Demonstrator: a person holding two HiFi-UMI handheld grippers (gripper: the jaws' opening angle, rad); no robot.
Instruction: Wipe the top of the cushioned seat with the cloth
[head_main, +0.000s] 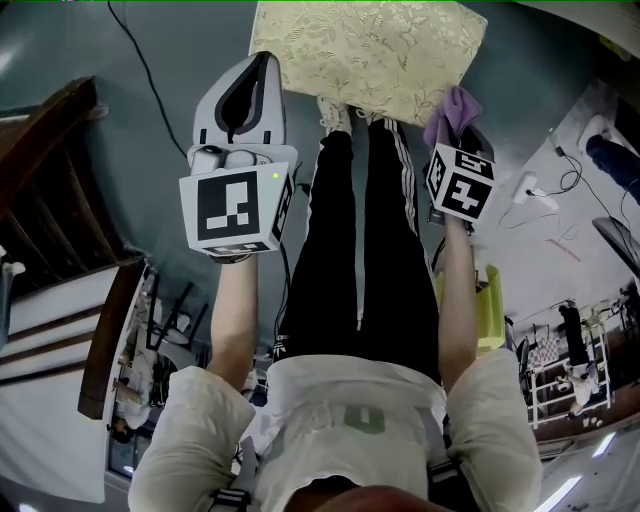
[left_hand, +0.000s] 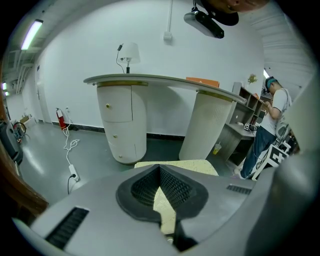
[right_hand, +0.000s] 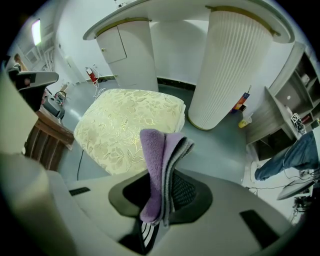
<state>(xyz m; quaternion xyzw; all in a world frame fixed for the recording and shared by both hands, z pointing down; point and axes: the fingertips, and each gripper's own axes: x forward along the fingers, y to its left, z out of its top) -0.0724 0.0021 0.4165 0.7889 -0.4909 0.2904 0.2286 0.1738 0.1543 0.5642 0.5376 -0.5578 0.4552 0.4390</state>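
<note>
We see the cushioned seat (head_main: 370, 55), a cream square with a leaf pattern, on the grey floor (head_main: 160, 60) just ahead of the person's shoes (head_main: 335, 112).

The right gripper (right_hand: 167, 187) has its jaws closed on the folded purple cloth (right_hand: 157, 160). The cloth stands up out of the jaws with its grey-edged layers showing. In the head view the cloth is at the seat's near right corner. In the right gripper view the seat lies beyond the cloth and to its left, and we see no contact between them.

The left gripper (head_main: 262, 60) hangs at the seat's near left corner. Its jaws are drawn together at the tips with nothing between them. Through the slit lower down, the left gripper view shows a strip of the seat's top.

Beyond the seat stands a white counter (left_hand: 165, 82) on two rounded pillars. The person's legs in black trousers (head_main: 350, 230) run from the seat's near edge back toward the camera.
</note>
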